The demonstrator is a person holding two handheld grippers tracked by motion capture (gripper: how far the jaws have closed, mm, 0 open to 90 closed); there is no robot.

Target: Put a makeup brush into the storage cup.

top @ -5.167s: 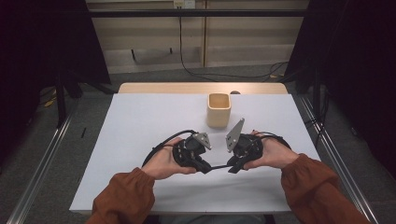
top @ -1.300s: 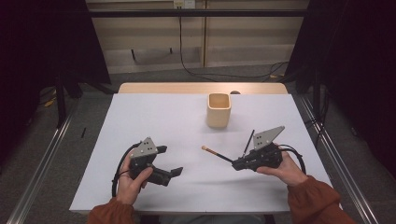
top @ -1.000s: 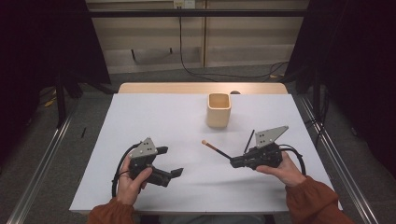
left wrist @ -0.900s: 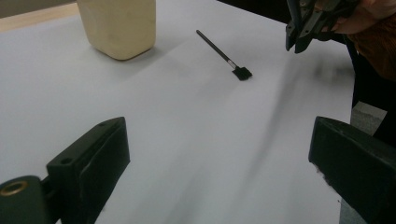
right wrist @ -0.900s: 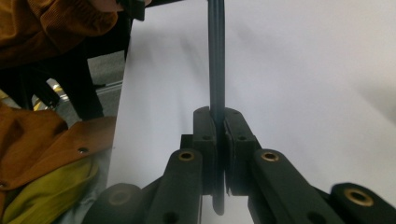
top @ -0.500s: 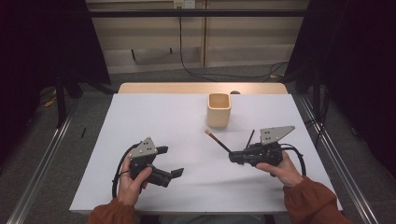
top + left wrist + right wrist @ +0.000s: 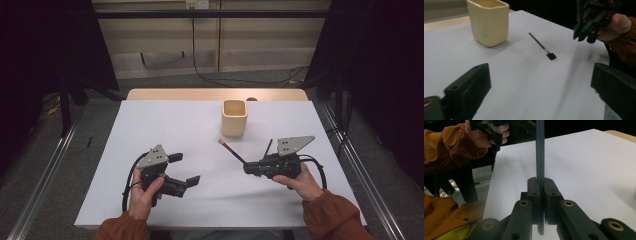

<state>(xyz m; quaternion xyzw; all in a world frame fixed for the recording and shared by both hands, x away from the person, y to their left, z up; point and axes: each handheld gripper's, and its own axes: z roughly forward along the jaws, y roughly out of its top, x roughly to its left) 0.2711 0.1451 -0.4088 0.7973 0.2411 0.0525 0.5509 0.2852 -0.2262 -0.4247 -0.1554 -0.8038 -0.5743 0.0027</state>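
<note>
From the high view I see my right gripper [image 7: 246, 169] clamped on a thin dark brush [image 7: 233, 151], whose pale tip points up and away toward the cream cup [image 7: 234, 117] — the tip is near the cup but apart from it, raised off the white table [image 7: 150, 120]. My left gripper [image 7: 186, 170] sits on the near left part of the table, its jaws spread wide with nothing between them. In the left gripper view the two black jaws stand far apart at the bottom corners; beyond them the cup [image 7: 488, 22] stands upright, and a second small black brush [image 7: 542, 46] lies flat on the white surface just to its right (bristle end nearer to me). The other hand [image 7: 616, 25] holds its gripper at the upper right. In the right gripper view the pads are pressed tight on the dark handle [image 7: 540, 157], which rises straight up between them — the left hand [image 7: 485, 135] shows at the upper left.
</note>
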